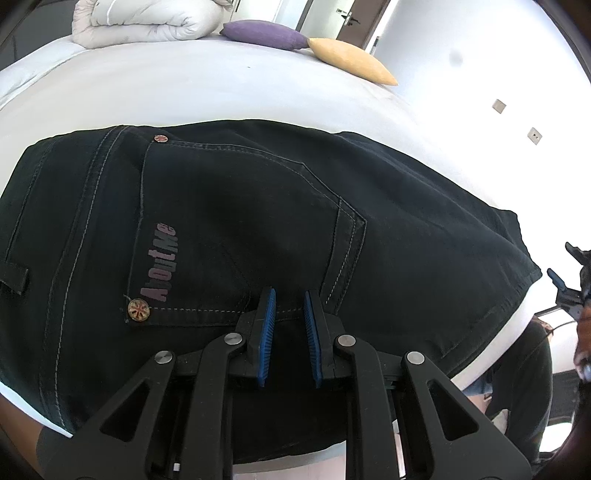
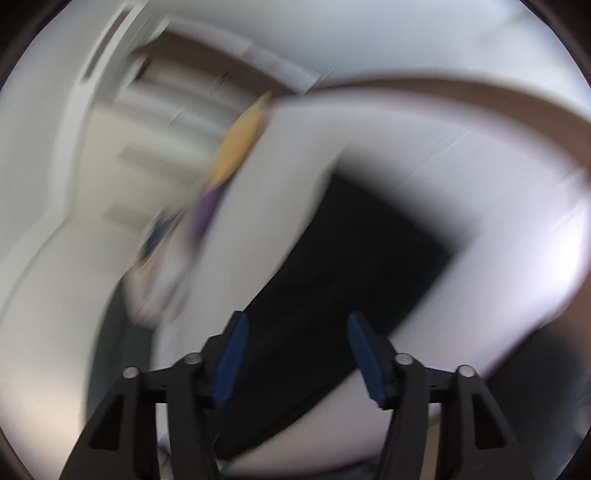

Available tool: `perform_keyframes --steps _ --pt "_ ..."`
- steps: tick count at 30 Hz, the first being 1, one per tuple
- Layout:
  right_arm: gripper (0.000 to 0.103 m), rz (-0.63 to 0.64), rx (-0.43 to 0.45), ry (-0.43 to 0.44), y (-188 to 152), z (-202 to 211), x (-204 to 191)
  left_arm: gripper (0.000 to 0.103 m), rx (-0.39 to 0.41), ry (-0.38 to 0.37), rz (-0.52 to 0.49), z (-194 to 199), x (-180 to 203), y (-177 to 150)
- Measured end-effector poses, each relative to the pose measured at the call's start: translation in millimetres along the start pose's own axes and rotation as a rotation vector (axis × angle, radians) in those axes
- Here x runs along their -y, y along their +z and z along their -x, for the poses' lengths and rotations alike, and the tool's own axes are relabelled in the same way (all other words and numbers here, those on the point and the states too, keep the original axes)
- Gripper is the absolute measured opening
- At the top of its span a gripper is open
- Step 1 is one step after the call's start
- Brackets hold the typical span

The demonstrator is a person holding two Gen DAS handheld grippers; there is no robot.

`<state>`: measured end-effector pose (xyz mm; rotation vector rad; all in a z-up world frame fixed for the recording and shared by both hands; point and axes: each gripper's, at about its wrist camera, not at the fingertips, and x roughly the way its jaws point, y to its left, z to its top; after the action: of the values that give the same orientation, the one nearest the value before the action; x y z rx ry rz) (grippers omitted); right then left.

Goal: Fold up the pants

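Black denim pants (image 1: 258,229) lie spread flat across a white bed (image 1: 184,92), filling most of the left wrist view. Their back pocket (image 1: 236,229) faces up, edged with pale stitching, with a faded pink "AboutMe" print (image 1: 160,264) running along one side. A round metal rivet (image 1: 139,309) sits at one pocket corner and a smaller one (image 1: 160,138) at another. A belt loop (image 1: 14,278) shows at the far left edge of the frame.

The left gripper (image 1: 289,295) hovers low over the pants, near the pocket's edge. Its two blue ribbed pads (image 1: 266,332) stand a narrow gap apart, with only dark cloth visible behind the gap; nothing is pinched between them.

At the head of the bed, well away from the pants, a rolled white duvet (image 1: 144,22) rests beside a purple cushion (image 1: 264,35), which touches a yellow cushion (image 1: 351,61). At the far right edge of this view, part of the right gripper (image 1: 565,280) shows beyond the pants, off the bed's edge.

The right wrist view is heavily blurred. The right gripper (image 2: 297,321) has its blue pads (image 2: 231,365) spread wide apart and holds nothing. Beyond them, the pants (image 2: 351,280) appear as a dark shape on the white bed (image 2: 498,206). A yellow smear (image 2: 240,144) and a purple smear (image 2: 208,210) to the left are the cushions.
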<state>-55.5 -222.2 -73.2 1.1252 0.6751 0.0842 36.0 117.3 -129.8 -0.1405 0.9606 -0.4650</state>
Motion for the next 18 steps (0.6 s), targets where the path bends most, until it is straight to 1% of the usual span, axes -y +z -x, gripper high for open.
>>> perform_keyframes --steps 1,2,3,4,6,9,11,15,18 --pt "0.062 0.008 -0.069 0.029 -13.7 -21.5 -10.1 0.016 -0.001 0.001 -0.001 0.4 0.8 -0.6" --pt "0.062 0.003 -0.108 0.051 -22.7 -34.7 -15.0 0.016 -0.004 0.001 -0.004 0.7 1.3 -0.9" --pt "0.062 -0.024 -0.182 0.097 -38.2 -60.6 -21.4 0.016 -0.006 0.001 -0.006 1.0 1.7 -1.1" --pt "0.062 -0.050 -0.234 0.118 -48.8 -78.1 -23.6 0.016 -0.008 -0.002 -0.007 1.4 1.7 -1.4" --pt "0.062 -0.085 -0.316 0.116 -65.9 -104.4 -24.5 0.016 -0.006 -0.006 -0.005 1.3 1.6 -2.2" --pt "0.062 -0.105 -0.392 0.108 -85.8 -128.6 -25.2 0.016 -0.001 -0.005 0.001 -0.6 2.6 -1.9" --pt "0.062 -0.108 -0.412 0.085 -93.5 -138.4 -22.5 0.016 0.002 -0.004 0.001 -1.0 2.8 -2.1" --pt "0.062 -0.133 -0.418 0.089 -99.7 -148.6 -17.8 0.016 0.003 -0.008 0.002 -0.1 0.8 -2.3" --pt "0.061 -0.132 -0.413 0.093 -100.5 -146.6 -14.9 0.016 0.003 -0.009 0.002 0.7 0.3 -2.2"
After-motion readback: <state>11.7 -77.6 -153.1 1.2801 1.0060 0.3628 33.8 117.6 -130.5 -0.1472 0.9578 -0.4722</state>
